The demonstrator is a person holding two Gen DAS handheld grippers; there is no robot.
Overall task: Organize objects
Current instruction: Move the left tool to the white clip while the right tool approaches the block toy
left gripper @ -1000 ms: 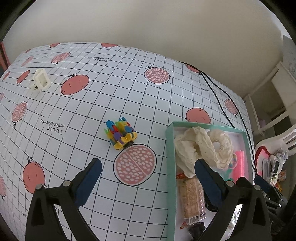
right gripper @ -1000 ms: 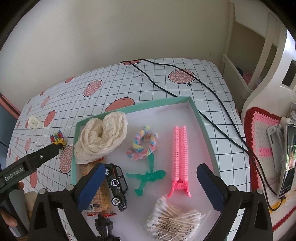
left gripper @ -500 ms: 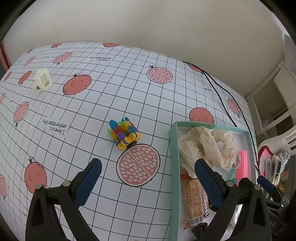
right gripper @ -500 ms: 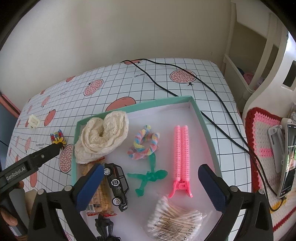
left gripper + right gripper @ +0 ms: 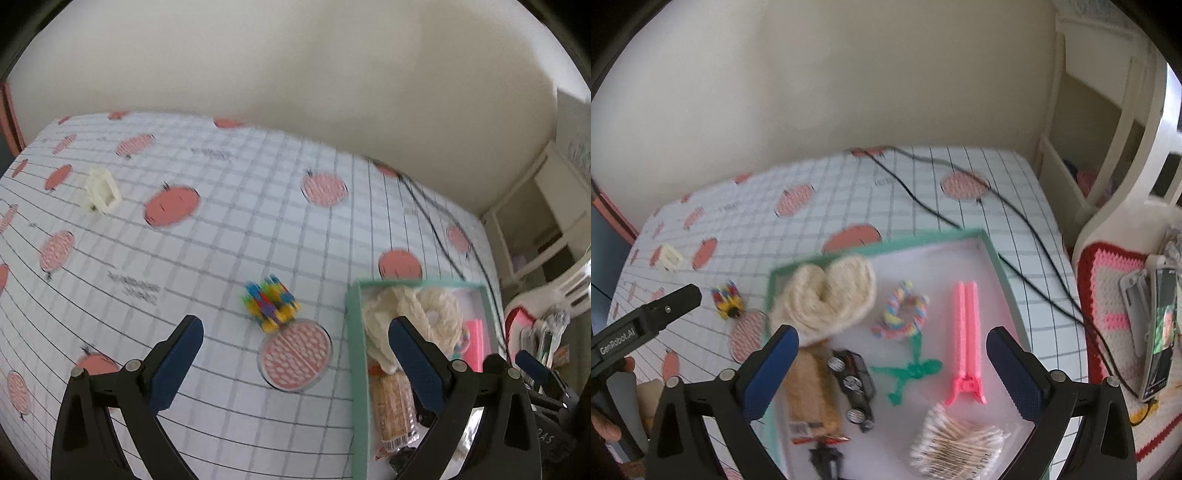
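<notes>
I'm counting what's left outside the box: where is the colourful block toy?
The colourful block toy lies on the tablecloth left of the green box, beside a pomegranate print, ahead of the open left gripper.

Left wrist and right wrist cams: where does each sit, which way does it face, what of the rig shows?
Left wrist: on the left gripper, looking forward and down at the tablecloth; colourful toy between its open blue fingers, teal tray at right.
Right wrist: on the right gripper, looking down into the teal tray; its open fingers frame the toy car and pink clip; the left gripper and a hand show at left.
Shared: tray, cream scrunchie, colourful toy, white block.
</notes>
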